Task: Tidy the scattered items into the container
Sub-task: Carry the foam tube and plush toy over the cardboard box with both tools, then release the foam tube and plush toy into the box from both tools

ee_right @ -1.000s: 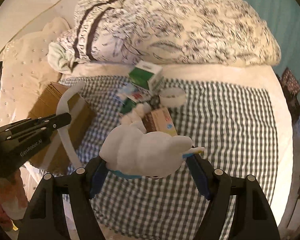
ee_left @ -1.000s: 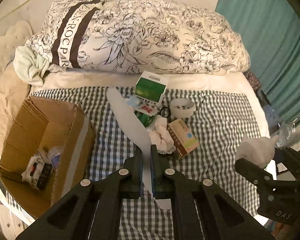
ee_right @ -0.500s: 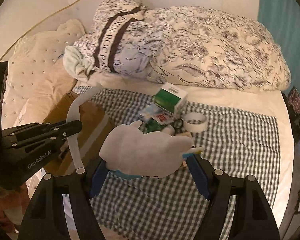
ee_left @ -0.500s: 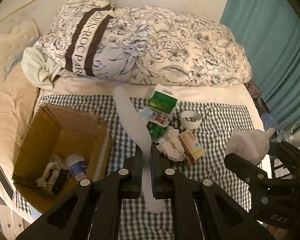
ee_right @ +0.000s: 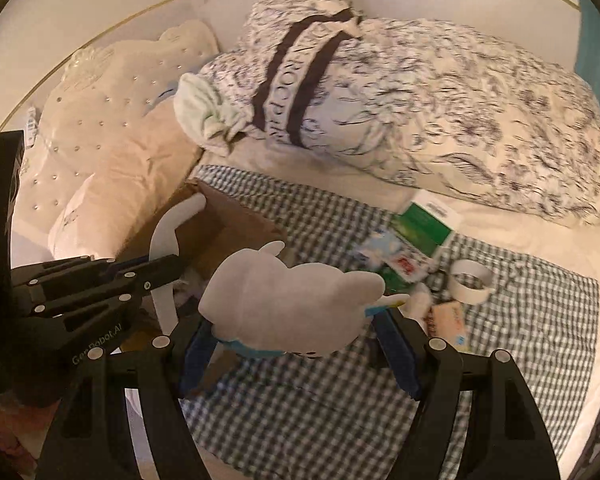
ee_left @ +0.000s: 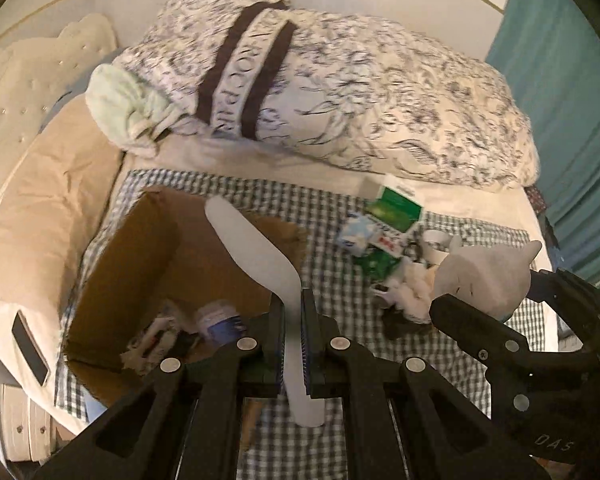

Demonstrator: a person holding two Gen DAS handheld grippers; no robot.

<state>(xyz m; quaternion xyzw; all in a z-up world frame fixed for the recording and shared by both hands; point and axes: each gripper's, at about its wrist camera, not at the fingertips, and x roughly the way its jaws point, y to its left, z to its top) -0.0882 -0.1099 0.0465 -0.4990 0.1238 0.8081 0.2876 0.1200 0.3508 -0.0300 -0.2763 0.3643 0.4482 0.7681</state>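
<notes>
- Left gripper (ee_left: 292, 312): jaws nearly together, clamped on a thin white curved strip (ee_left: 260, 248) that runs between the blue pads and sticks out both ways.
- It points steeply down and forward; black finger arms fill the bottom of its own view.
- In the right wrist view the left gripper (ee_right: 168, 270) sits at the left edge, seen side-on, fingers reaching rightward.
- Right gripper (ee_right: 296, 340): jaws wide, blue pads pressing both sides of a pale grey plush toy (ee_right: 292, 304).
- Also angled down and forward.
- In the left wrist view the right gripper (ee_left: 496, 300) sits at lower right, just beside the left one, roughly level with it.
</notes>
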